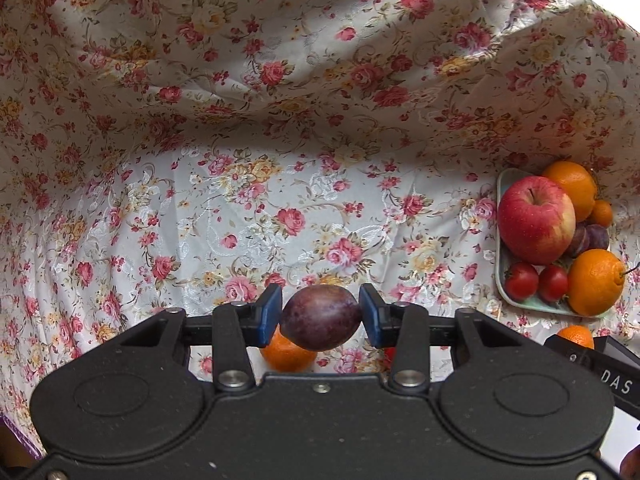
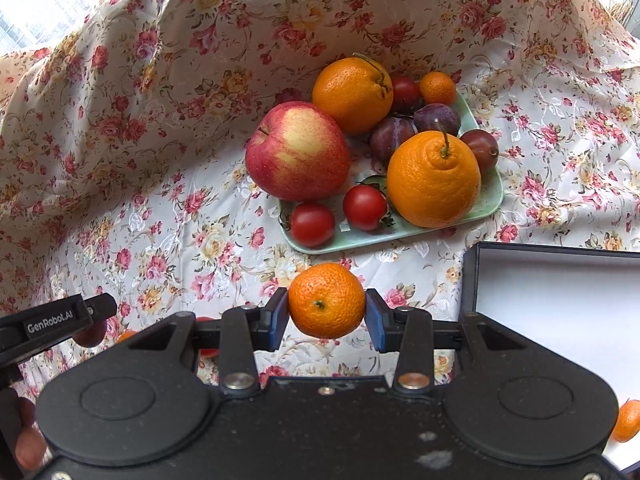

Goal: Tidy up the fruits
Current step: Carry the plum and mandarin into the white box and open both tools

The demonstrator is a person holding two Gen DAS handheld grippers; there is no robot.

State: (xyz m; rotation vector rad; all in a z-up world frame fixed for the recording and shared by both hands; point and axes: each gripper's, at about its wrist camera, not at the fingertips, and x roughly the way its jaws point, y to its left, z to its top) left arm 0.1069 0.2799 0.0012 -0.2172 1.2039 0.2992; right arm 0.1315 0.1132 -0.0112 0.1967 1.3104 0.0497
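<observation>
Your right hand-held gripper, clamping the mandarin, is nearer the tray ahead than your plum-gripping left hand-held gripper.

"GenRobot.AI" is being read in white on the black left gripper, seen at the left edge of the right wrist view. "DAS" is being read on a black box, cut off at the edge.
</observation>
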